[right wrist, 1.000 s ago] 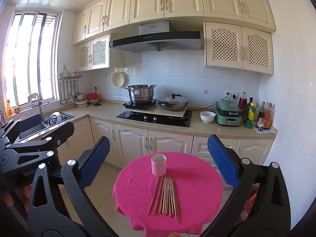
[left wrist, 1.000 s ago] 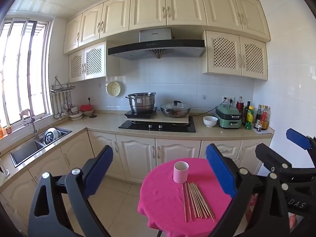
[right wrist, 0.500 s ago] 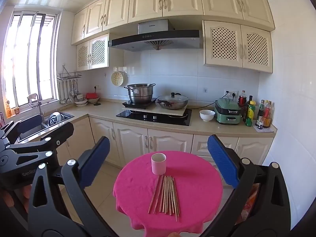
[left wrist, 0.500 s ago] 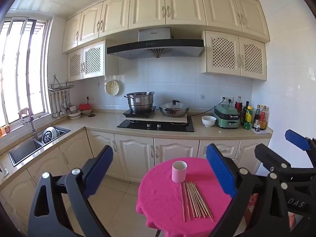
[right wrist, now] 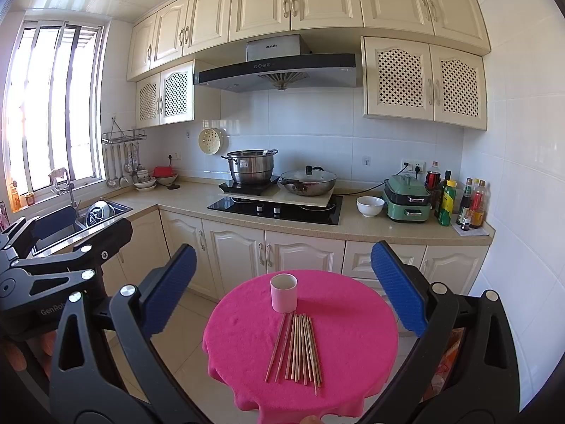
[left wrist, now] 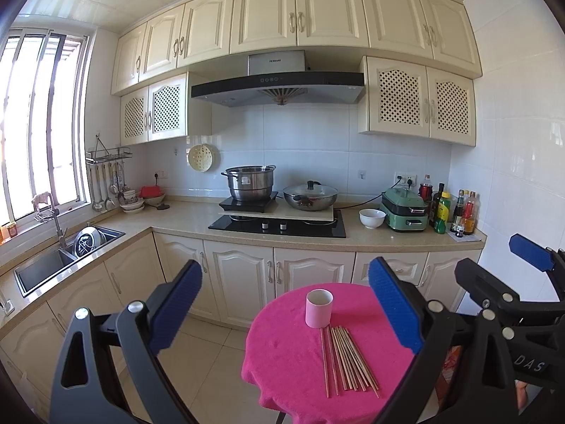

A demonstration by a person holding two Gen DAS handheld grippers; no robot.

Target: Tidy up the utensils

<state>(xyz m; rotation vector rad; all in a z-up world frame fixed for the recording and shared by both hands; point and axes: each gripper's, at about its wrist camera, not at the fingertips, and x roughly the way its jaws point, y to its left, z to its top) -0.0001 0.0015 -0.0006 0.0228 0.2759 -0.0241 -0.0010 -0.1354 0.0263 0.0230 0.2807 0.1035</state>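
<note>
A bundle of wooden chopsticks [left wrist: 344, 360] lies loose on the round desk [left wrist: 282, 360] with its pink cloth, fanned slightly toward the near edge. Just beyond their far tips stands a pink cup [left wrist: 319, 308], upright, near the middle of the desk. The left gripper [left wrist: 284, 305] hangs above the near left side, its blue-padded jaws spread wide and holding nothing. The right gripper [right wrist: 282, 288] hangs likewise on the right, jaws wide apart and empty. Behind the desk runs a kitchen counter [right wrist: 356, 228] with a steel pot [right wrist: 251, 170] on the hob.
</note>
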